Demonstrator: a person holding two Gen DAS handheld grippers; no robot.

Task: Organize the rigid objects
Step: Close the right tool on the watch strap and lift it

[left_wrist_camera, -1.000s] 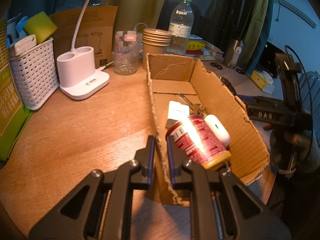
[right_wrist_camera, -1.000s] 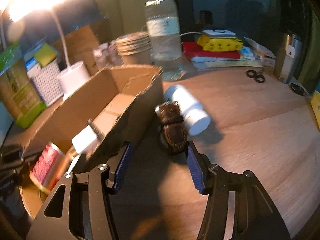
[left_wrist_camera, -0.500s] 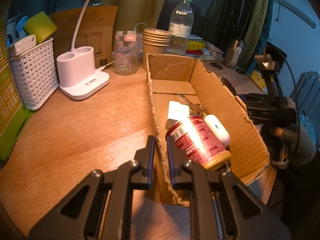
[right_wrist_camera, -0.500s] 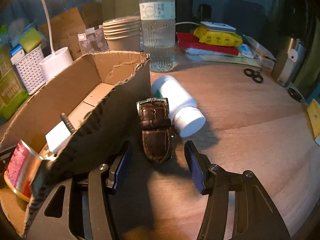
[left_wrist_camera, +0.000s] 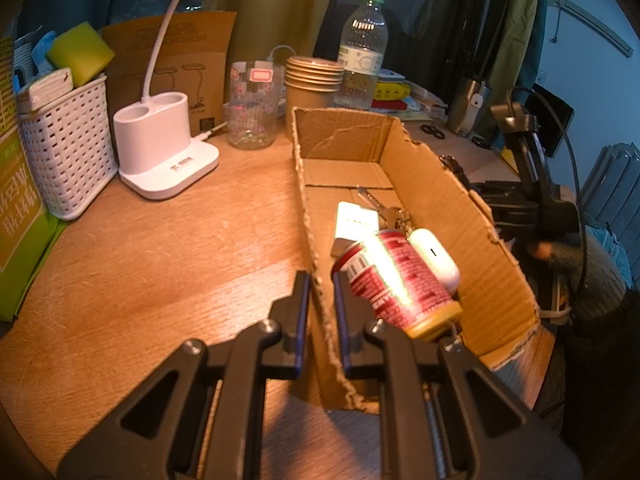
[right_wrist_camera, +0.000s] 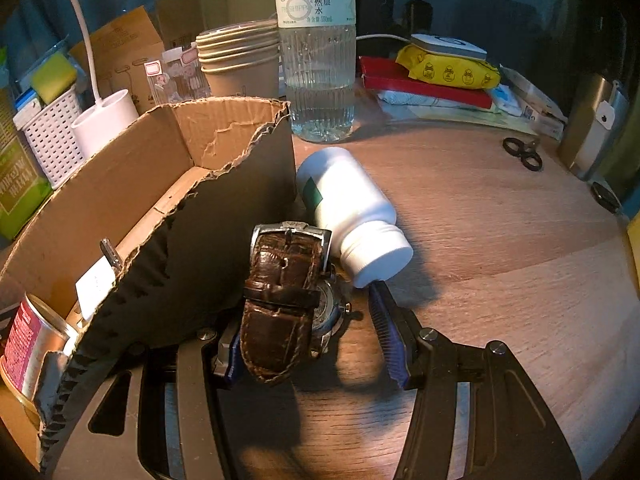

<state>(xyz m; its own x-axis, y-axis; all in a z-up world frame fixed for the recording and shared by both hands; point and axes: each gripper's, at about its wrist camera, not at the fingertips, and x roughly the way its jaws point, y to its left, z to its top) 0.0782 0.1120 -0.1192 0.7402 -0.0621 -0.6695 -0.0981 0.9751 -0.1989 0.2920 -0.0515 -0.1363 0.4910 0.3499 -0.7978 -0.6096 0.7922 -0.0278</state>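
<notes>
A torn cardboard box (left_wrist_camera: 436, 208) lies on the wooden table, and it also shows in the right wrist view (right_wrist_camera: 224, 184). It holds a red can (left_wrist_camera: 396, 284), a white earbud case (left_wrist_camera: 434, 260), a white card (left_wrist_camera: 354, 222) and keys (left_wrist_camera: 384, 208). My left gripper (left_wrist_camera: 321, 308) is shut on the box's near left wall. My right gripper (right_wrist_camera: 308, 328) is open around a brown leather-strap watch (right_wrist_camera: 284, 296) standing beside the box's outer wall. A white pill bottle (right_wrist_camera: 352, 216) lies just behind the watch.
A water bottle (right_wrist_camera: 318, 60), stacked paper cups (right_wrist_camera: 240, 64), a plastic cup (left_wrist_camera: 250, 110), a white lamp base (left_wrist_camera: 160, 148) and a white basket (left_wrist_camera: 64, 148) stand at the back. Scissors (right_wrist_camera: 522, 154) and a metal flask (right_wrist_camera: 596, 128) are at the right.
My right gripper has moved forward and down, so the watch now sits between its open fingers. The left gripper stays clamped on the box wall.
</notes>
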